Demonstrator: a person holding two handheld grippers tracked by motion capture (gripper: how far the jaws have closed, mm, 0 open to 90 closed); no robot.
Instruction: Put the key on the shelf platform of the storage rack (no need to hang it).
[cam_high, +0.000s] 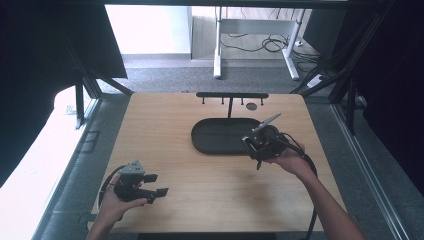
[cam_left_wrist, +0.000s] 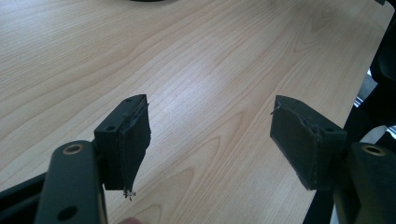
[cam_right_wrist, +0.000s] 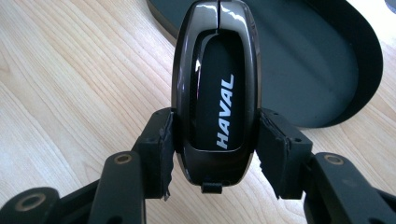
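nearest the person, the left gripper (cam_high: 150, 186) rested low over the pale wooden table (cam_high: 200, 200), jaws spread wide on nothing, likely waiting its turn. farther out, the right gripper (cam_right_wrist: 215, 144) pinched a glossy black oval car key fob (cam_right_wrist: 215, 88) by its sides, lettering up, held just short of the black oval tray (cam_high: 220, 137), probably to set it inside. beyond stood a black hook rack (cam_high: 231, 96).
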